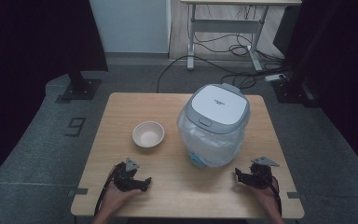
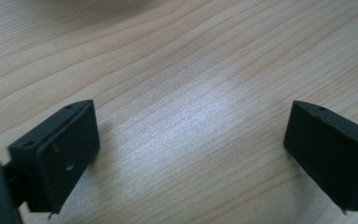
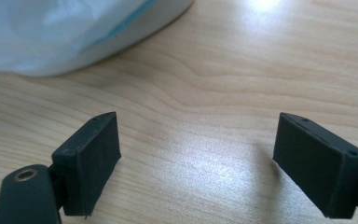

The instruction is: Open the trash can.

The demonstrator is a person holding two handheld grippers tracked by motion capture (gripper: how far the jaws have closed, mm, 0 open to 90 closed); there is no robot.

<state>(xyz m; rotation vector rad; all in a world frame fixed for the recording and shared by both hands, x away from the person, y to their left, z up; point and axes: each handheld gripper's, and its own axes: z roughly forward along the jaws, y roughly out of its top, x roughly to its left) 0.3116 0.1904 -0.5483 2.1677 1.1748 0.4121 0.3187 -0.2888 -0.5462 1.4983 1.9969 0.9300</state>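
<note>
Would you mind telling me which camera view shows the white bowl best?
The high view: the white bowl sits whole and upright on the table, left of the plastic-wrapped bin. The left gripper view catches a blurred pale edge at the top that may be its rim.

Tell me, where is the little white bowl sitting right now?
In the high view, the white bowl sits on the wooden table, left of centre, beside the plastic-wrapped rice cooker and beyond the left gripper.
</note>
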